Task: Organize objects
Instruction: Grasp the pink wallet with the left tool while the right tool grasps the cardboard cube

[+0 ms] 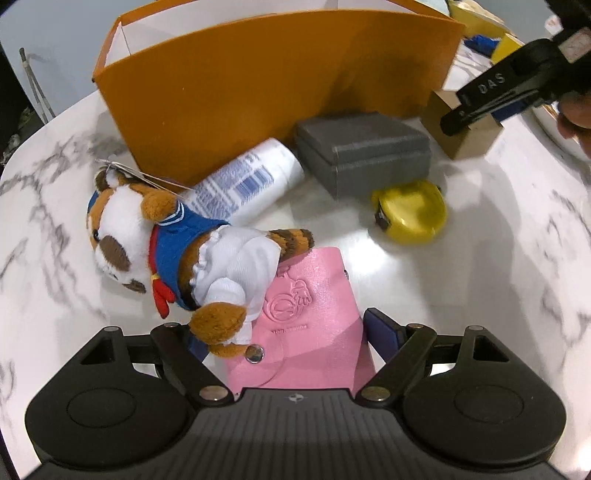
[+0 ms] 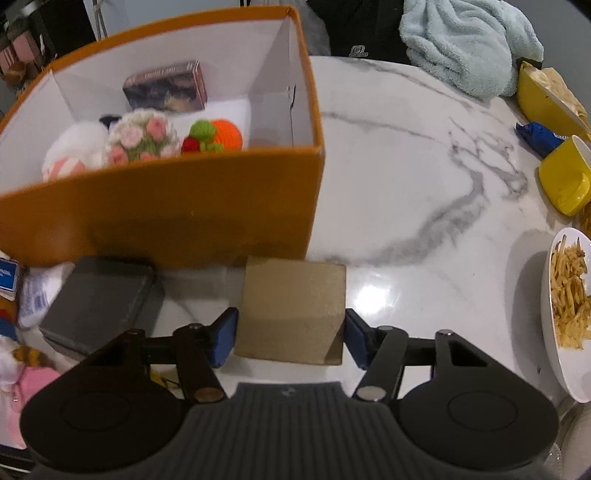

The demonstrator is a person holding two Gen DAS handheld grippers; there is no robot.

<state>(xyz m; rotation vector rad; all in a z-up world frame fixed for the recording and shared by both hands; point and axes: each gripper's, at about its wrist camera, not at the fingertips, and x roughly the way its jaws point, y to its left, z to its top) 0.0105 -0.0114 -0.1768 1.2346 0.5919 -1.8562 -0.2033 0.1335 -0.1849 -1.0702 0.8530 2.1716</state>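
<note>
Grippers both parted, each straddling an item on your marble table [image 2: 424,177].
Your right gripper [image 2: 290,338] is wide around the brown block [image 2: 291,306], pads just beside its sides; I can't tell if they touch. Your left gripper [image 1: 288,339] brackets the pink pouch [image 1: 310,314], plush [image 1: 177,251] lying on it. Orange box [image 2: 166,218] sits just behind.

white marble table [image 2: 406,147] | glossy glare | pale wall [image 1: 55,33]

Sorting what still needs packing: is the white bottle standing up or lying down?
Lying down. The white bottle rests on its side on the marble table, outside the orange box, its barcode label facing up.
</note>
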